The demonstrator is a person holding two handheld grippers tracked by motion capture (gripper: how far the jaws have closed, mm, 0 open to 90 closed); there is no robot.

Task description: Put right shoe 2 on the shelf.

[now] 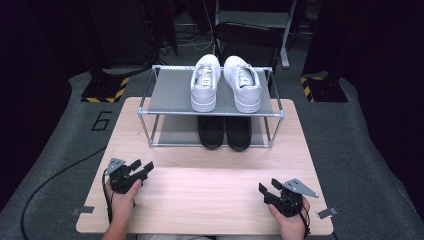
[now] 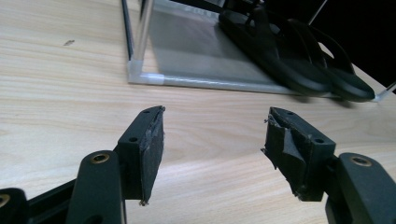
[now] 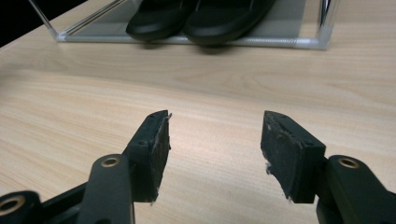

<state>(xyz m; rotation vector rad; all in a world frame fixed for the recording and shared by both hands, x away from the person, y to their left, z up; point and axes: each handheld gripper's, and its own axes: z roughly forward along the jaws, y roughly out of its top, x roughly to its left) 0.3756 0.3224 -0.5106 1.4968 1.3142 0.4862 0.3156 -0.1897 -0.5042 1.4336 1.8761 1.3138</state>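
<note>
Both claws spread and empty, poised low over the counter before any reach

Left claw (image 1: 141, 166) and right claw (image 1: 268, 190) grip nothing; next, I judge, a reach toward 12 o'clock for the black slippers (image 1: 224, 132), a matte pair side by side on the rack's (image 1: 144, 112) lower shelf, beneath the white sneakers (image 1: 226, 82)

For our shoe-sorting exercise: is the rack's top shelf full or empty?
Partly full: white sneakers sit side by side on the top shelf, whose left half is bare.
</note>
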